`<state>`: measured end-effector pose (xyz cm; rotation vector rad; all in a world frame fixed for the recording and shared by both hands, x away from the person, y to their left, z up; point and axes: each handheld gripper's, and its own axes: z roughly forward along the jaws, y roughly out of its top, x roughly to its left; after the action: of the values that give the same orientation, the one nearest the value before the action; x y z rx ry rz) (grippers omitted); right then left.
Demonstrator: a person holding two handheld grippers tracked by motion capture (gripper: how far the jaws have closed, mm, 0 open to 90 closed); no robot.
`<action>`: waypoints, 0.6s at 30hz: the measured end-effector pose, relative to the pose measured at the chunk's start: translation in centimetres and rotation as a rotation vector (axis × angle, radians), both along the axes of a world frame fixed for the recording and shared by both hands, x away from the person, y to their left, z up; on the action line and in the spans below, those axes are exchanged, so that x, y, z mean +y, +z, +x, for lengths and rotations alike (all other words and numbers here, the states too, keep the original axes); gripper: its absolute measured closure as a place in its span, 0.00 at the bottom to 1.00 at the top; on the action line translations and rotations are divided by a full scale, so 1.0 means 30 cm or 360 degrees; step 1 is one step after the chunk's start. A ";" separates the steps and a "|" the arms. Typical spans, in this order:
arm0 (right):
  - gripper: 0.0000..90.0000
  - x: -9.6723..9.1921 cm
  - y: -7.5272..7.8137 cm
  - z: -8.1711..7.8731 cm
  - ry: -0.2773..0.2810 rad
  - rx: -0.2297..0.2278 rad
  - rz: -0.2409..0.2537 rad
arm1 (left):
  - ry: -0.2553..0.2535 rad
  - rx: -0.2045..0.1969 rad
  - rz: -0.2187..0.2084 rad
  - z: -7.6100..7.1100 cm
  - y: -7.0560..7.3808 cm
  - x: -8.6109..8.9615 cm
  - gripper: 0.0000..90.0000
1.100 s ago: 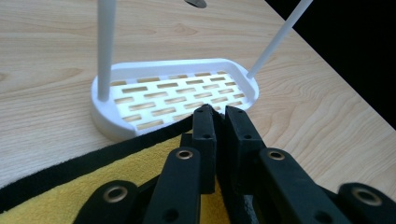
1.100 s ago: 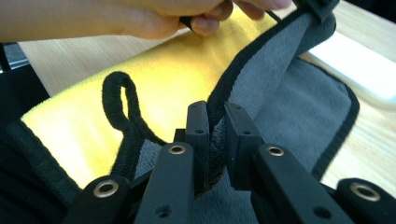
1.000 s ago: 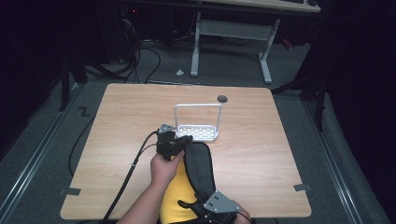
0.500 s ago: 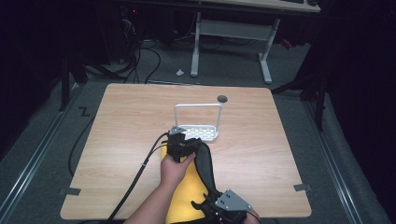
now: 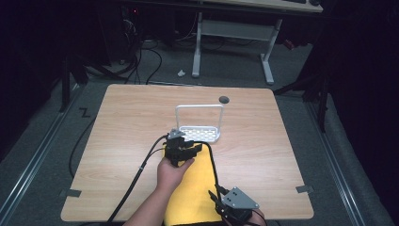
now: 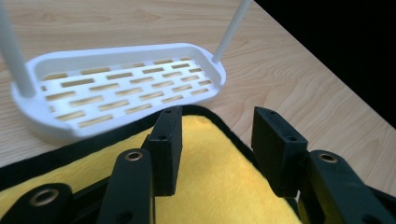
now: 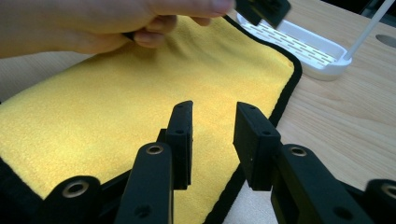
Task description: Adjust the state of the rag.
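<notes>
A light wooden rectangular table (image 5: pixel 127 122) stands on grey carpet. Near its middle, a little toward 12 o'clock, sits a white plastic oval rack (image 5: pixel 200 133) with a slotted base and a tall hoop-shaped handle standing upright; the slots show clearly in the left gripper view (image 6: pixel 116 86). At 1 o'clock from the rack is a small dark round hole (image 5: pixel 224 99) in the tabletop. Two grey tape strips lie at the table's near corners, at 7 o'clock (image 5: pixel 69 192) and 5 o'clock (image 5: pixel 305 189). Beyond the table at 12 o'clock stands a white metal desk frame (image 5: pixel 233 30), with a small white scrap (image 5: pixel 181 73) and black floor cables (image 5: pixel 141 61) at 11 o'clock.
</notes>
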<state>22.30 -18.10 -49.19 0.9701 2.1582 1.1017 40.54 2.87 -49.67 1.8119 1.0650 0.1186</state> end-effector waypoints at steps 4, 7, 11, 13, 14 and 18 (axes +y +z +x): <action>0.76 -0.002 -0.009 0.009 -0.0010 0.0020 -0.0006 | -0.0026 -0.0050 0.0120 -0.044 -0.008 0.066 0.61; 0.76 0.001 -0.016 0.012 -0.0013 0.0029 -0.0017 | -0.0020 -0.0076 0.0147 -0.083 -0.016 0.123 0.62; 0.77 0.006 -0.027 0.018 -0.0022 0.0046 -0.0021 | -0.0025 -0.0091 0.0170 -0.158 -0.030 0.218 0.61; 0.77 0.007 -0.033 0.022 -0.0032 0.0050 -0.0025 | -0.0037 -0.0090 0.0199 -0.190 -0.043 0.250 0.61; 0.78 0.007 -0.037 0.025 -0.0029 0.0056 -0.0026 | -0.0041 -0.0085 0.0211 -0.208 -0.053 0.266 0.61; 0.79 0.004 -0.048 0.044 -0.0045 0.0089 -0.0039 | -0.0058 -0.0056 0.0209 -0.275 -0.084 0.302 0.64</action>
<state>23.61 -17.98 -50.63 1.0287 2.1901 1.0440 32.30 11.93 -52.20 1.9389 1.0194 0.2020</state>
